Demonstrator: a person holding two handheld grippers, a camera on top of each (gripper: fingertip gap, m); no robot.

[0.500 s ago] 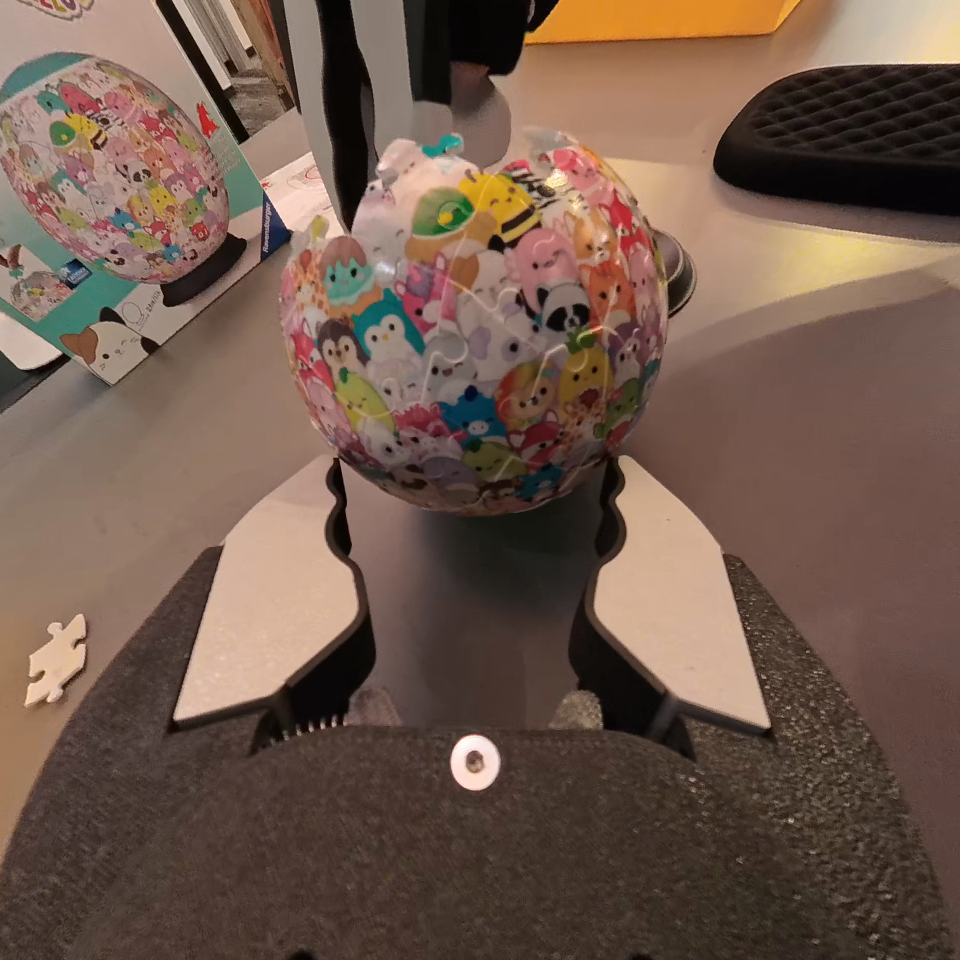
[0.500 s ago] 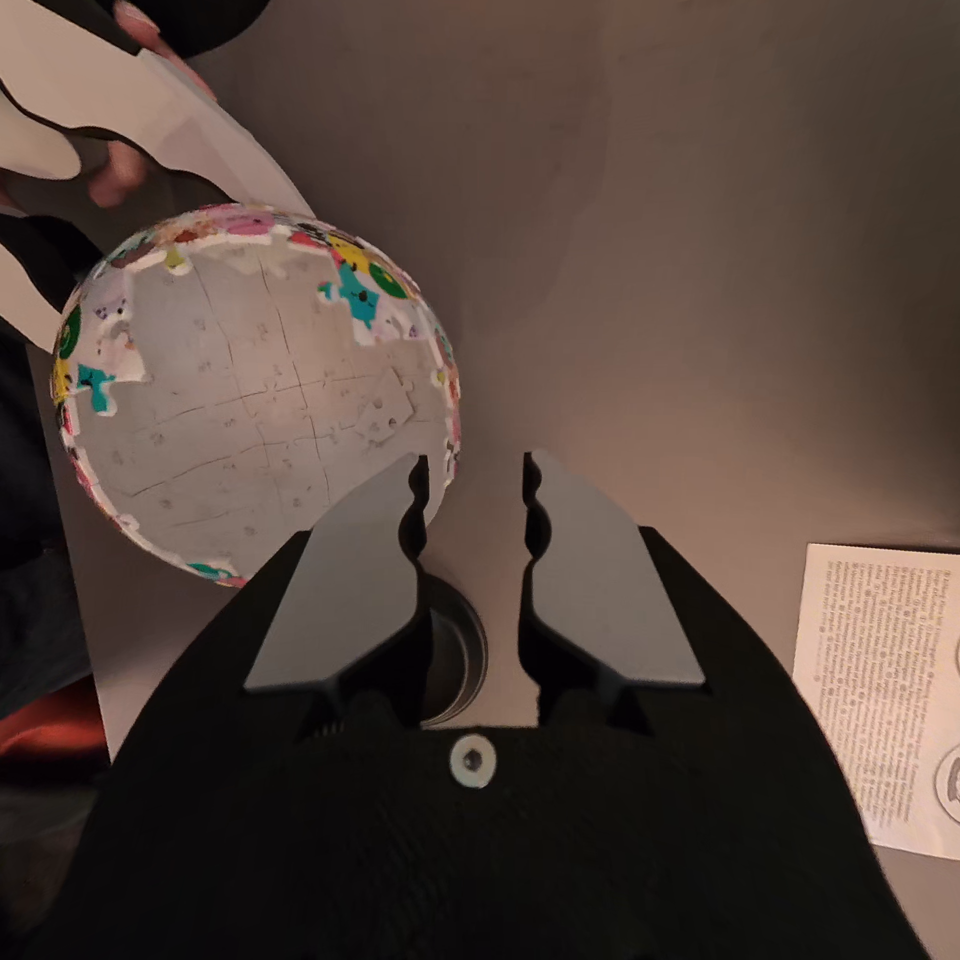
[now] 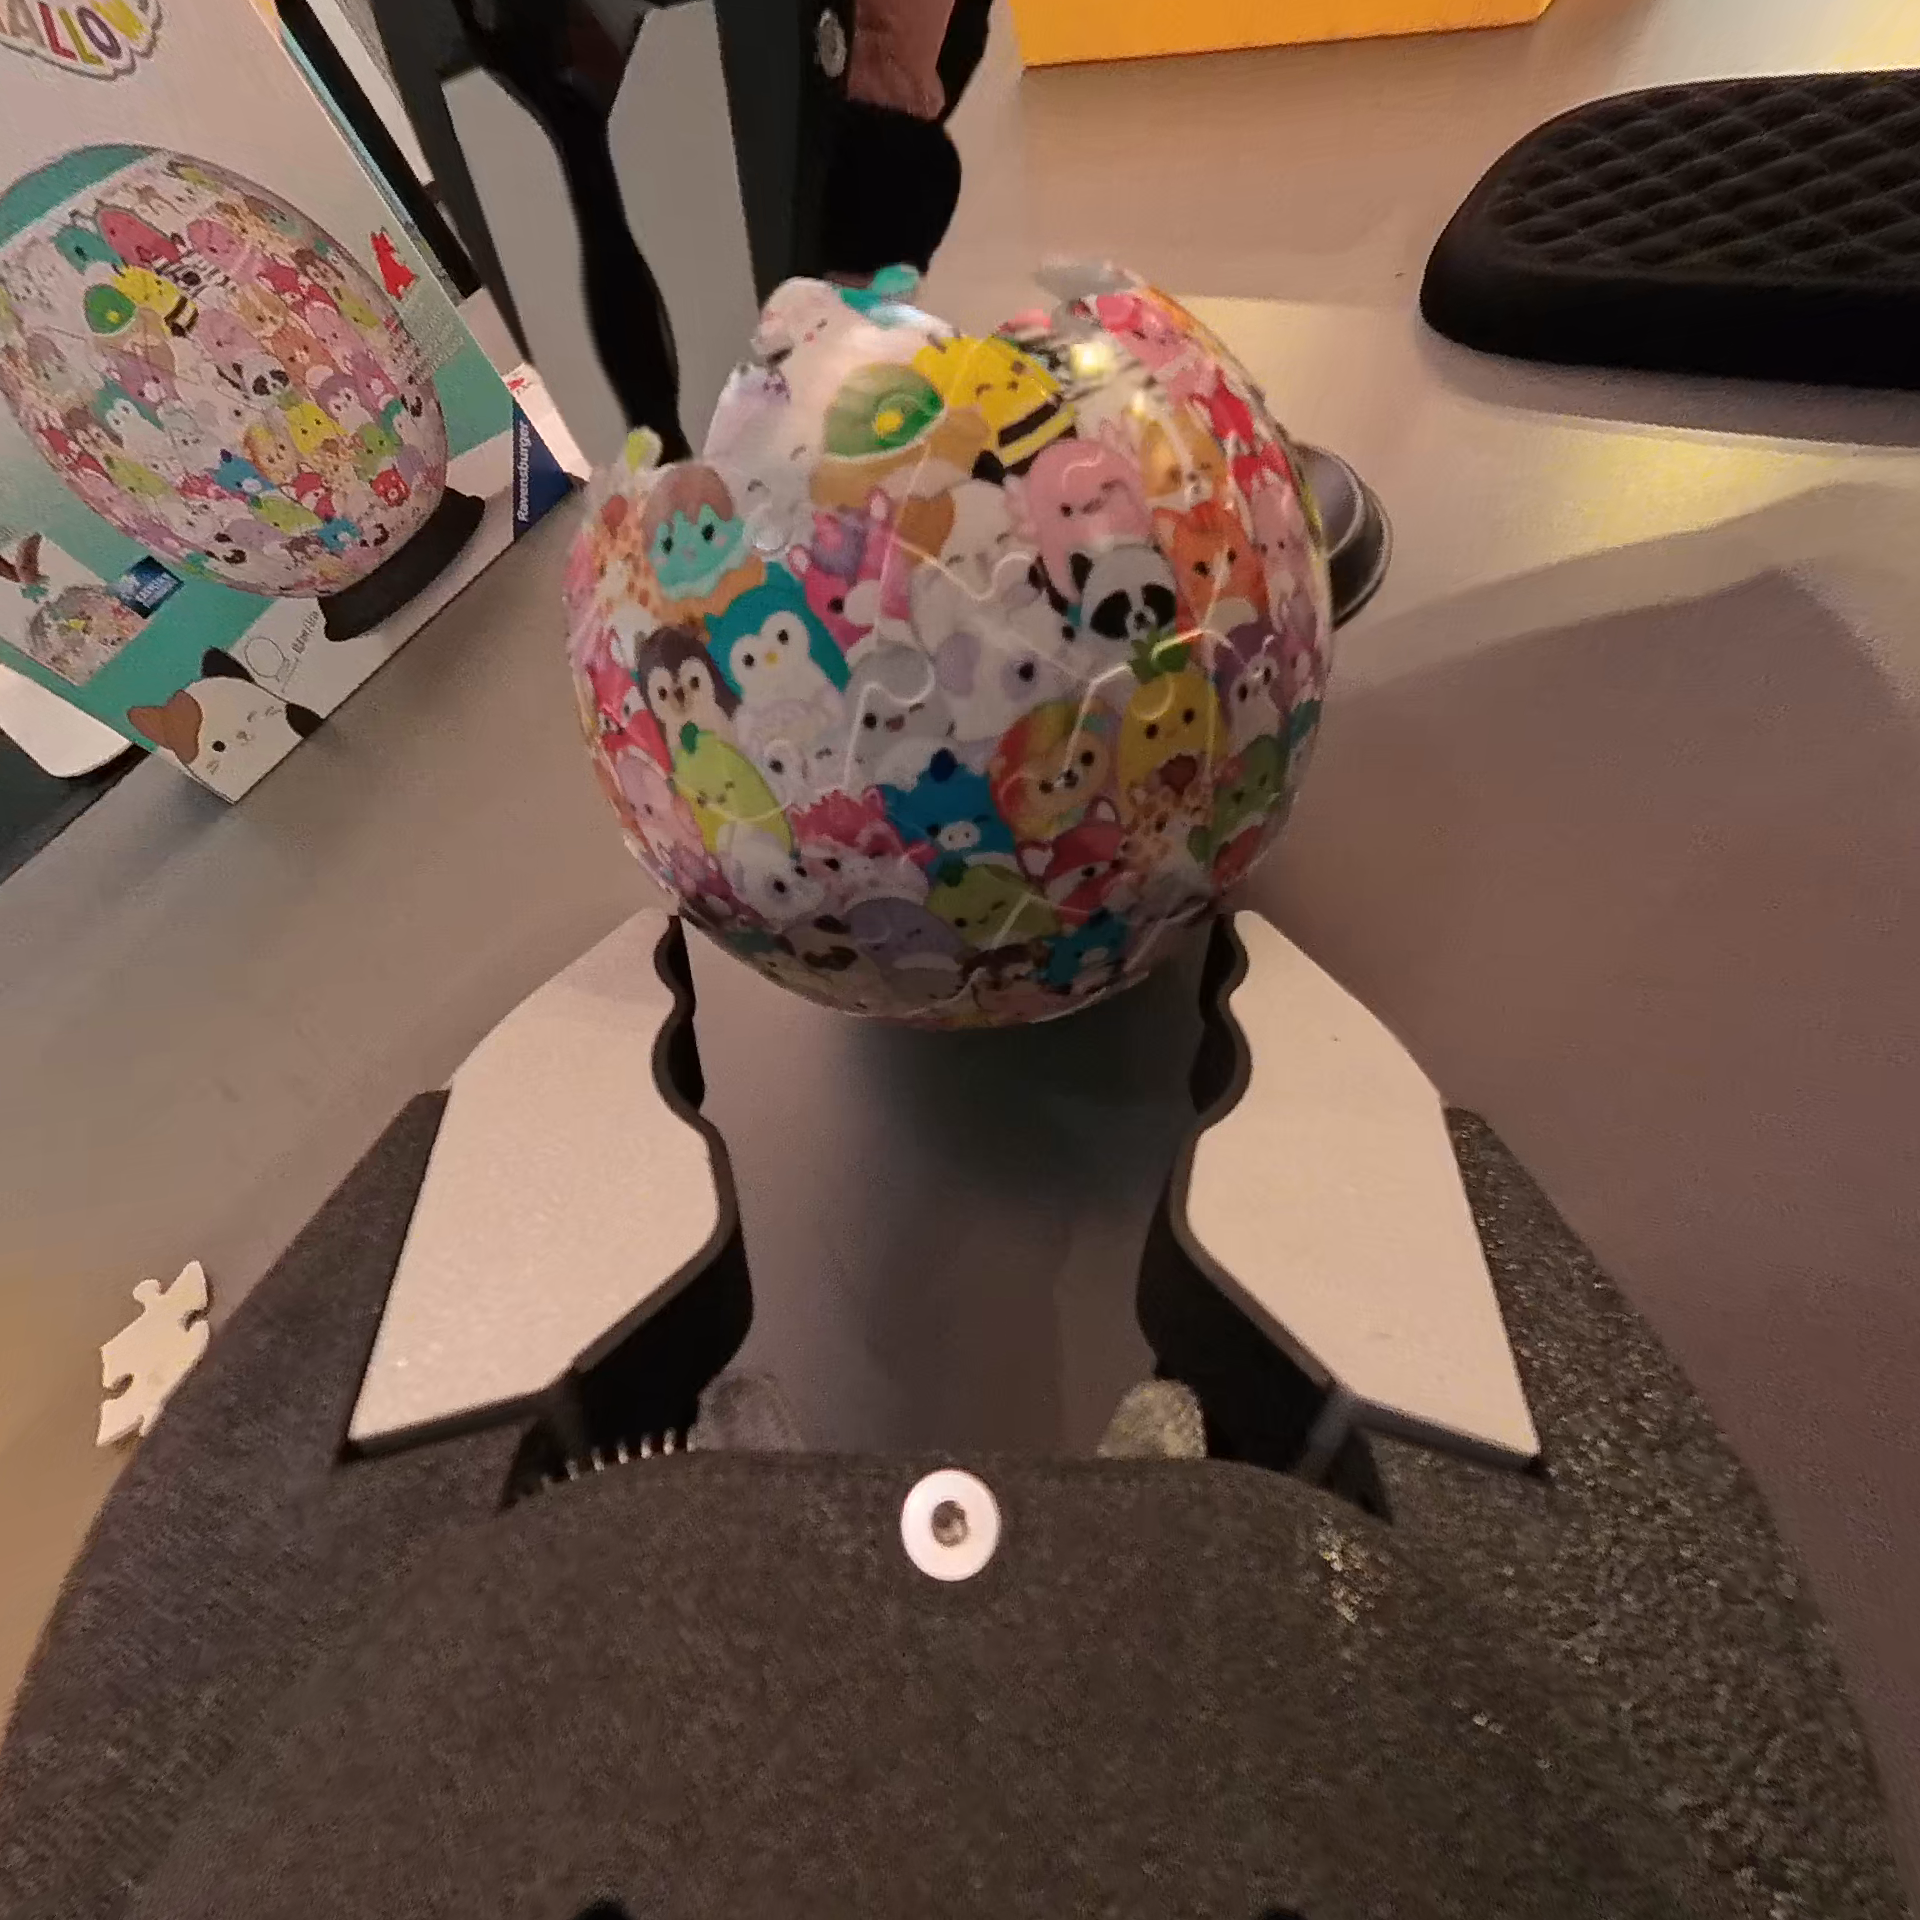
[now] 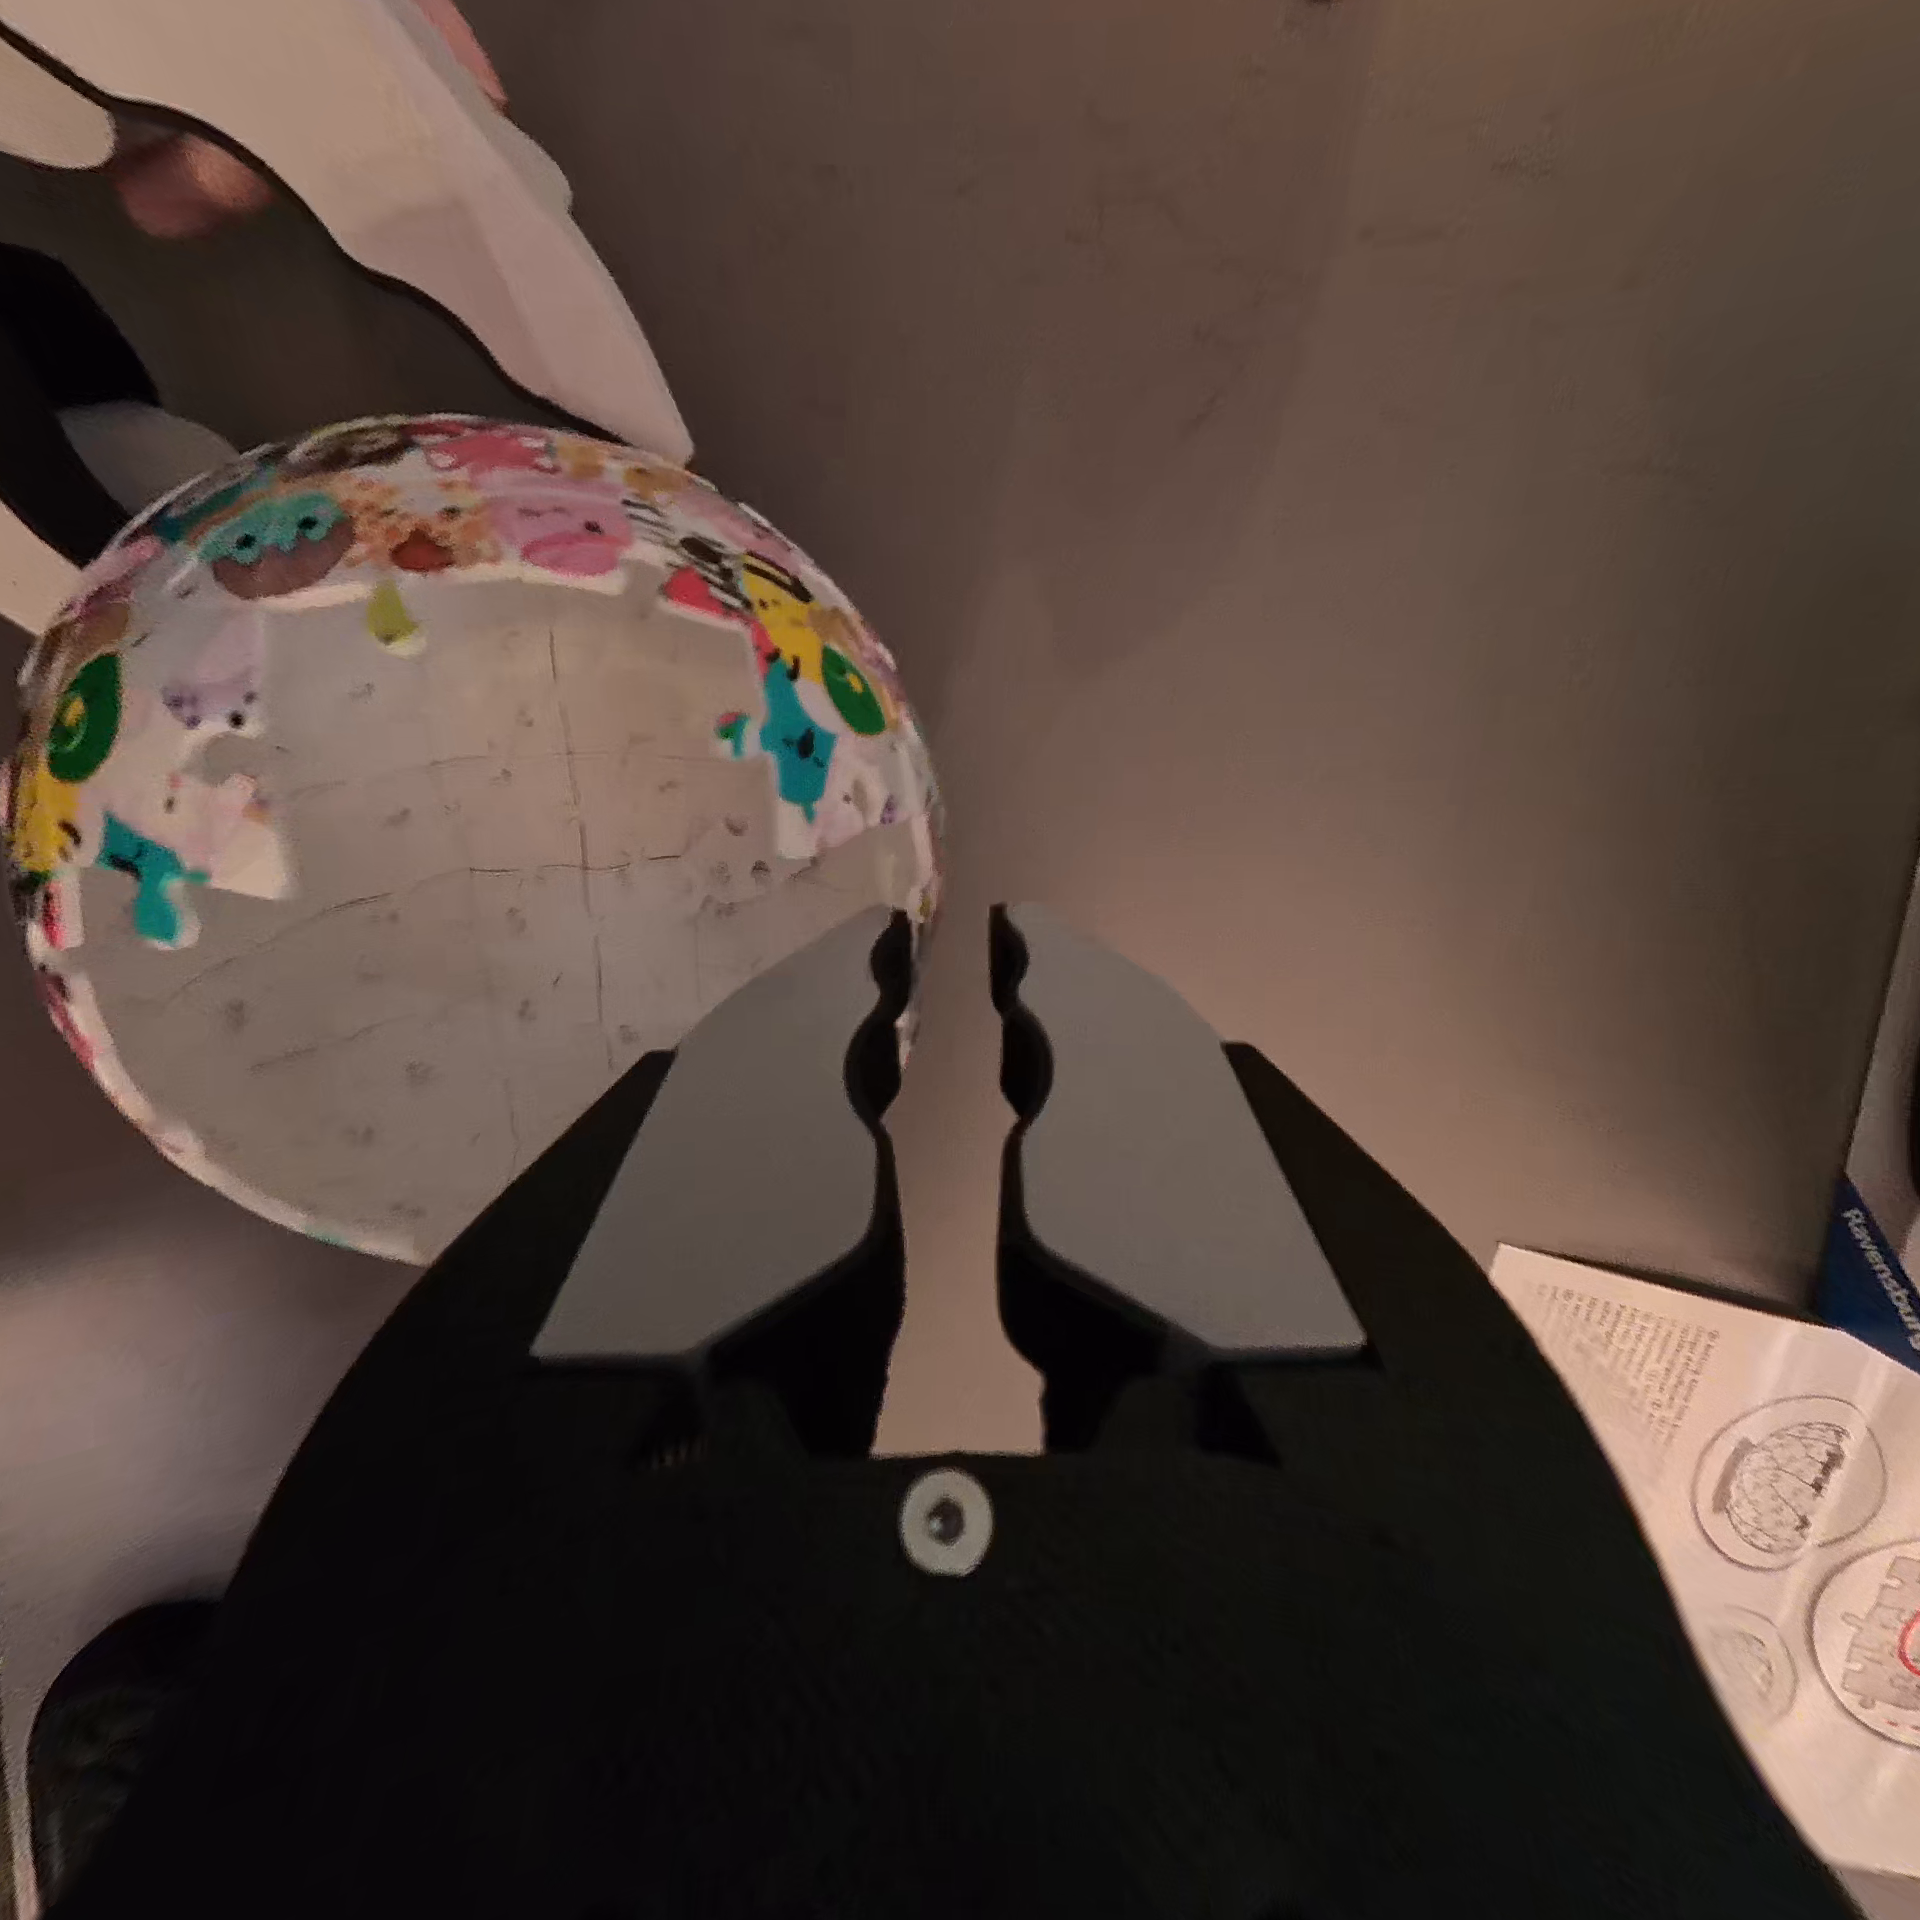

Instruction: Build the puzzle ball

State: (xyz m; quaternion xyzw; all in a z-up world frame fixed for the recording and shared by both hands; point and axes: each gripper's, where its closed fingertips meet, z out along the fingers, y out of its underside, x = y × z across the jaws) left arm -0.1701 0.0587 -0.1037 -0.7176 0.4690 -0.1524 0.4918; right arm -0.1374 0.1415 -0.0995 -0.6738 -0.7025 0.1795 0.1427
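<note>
The puzzle ball (image 3: 935,675) is a colourful, partly built shell with a jagged open top. My left gripper (image 3: 951,935) is shut on its lower part, one fingertip on each side. In the right wrist view the ball (image 4: 468,883) shows its white inside through the opening, with the left gripper's white fingers (image 4: 499,260) against its far side. My right gripper (image 4: 951,920) is just right of the ball's rim. Its jaws are nearly together, with only a narrow gap and nothing between them. A loose white puzzle piece (image 3: 156,1340) lies on the table at the left.
The puzzle box (image 3: 208,468) stands at the back left, and its corner (image 4: 1881,1247) also shows in the right wrist view. A black stand (image 3: 1351,530) sits behind the ball. A black mat (image 3: 1714,208) is at the back right. An instruction sheet (image 4: 1766,1507) lies on the table. A person (image 3: 831,135) stands behind. The grippers' ends are close to 10 cm from one another. The loose white puzzle piece (image 3: 156,1340) sits 20 cm or so from the ends of my left fingers.
My right gripper's jaws have narrowed and it has drawn back from the ball's opening, off to the right of the rim. The ball has tilted a little in the left gripper.
</note>
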